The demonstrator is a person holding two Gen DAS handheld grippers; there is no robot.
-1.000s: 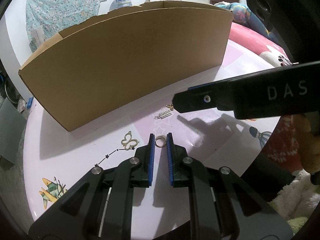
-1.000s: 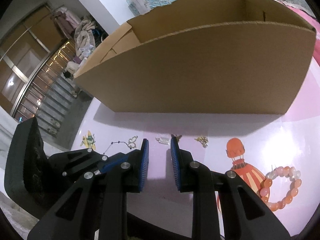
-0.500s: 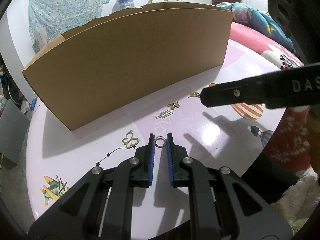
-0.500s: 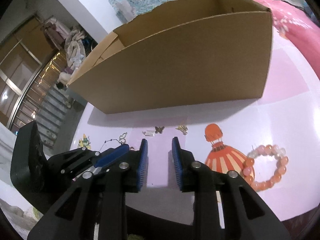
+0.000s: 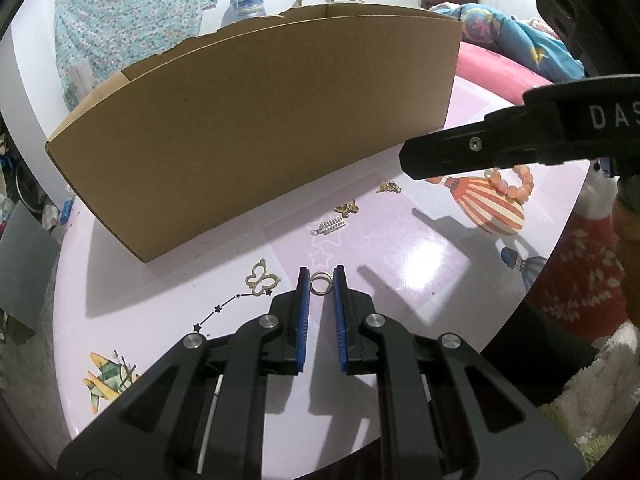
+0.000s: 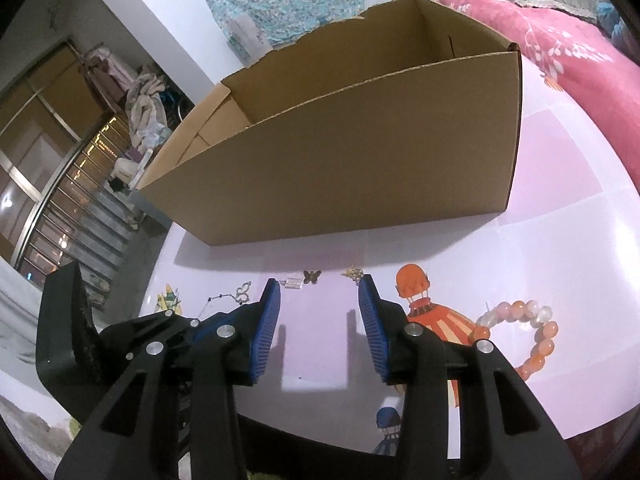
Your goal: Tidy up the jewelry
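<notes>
A: Left tool?

B: My left gripper (image 5: 321, 285) sits low on the pink table (image 5: 420, 264), jaws narrowed around a small gold ring (image 5: 321, 282). Pads look just beside the ring on both sides; can't tell if they actually pinch it. Ring lies flat on the table.

A: Right one?

B: My right gripper (image 6: 319, 286) hangs above the table with jaws spread wide, nothing between them. In the left view its black finger comes in from 3 o'clock, over the balloon print.

A: Other jewelry?

B: From the ring: gold butterfly outline pendant (image 5: 262, 279) at 9 o'clock, just beside my left finger. Silver bar charm (image 5: 329, 225) at 12, small bronze butterfly (image 5: 347, 208) just past it toward 1, tiny gold charm (image 5: 389, 187) further along at 1. Orange bead bracelet (image 6: 520, 334) at 4 o'clock of my right gripper, lying on the balloon print (image 6: 430, 308).

A: Box?

B: Cardboard box (image 6: 360, 152) stands open-topped at 12 o'clock behind the row of charms, apart from all of them. Can't see its floor.
</notes>
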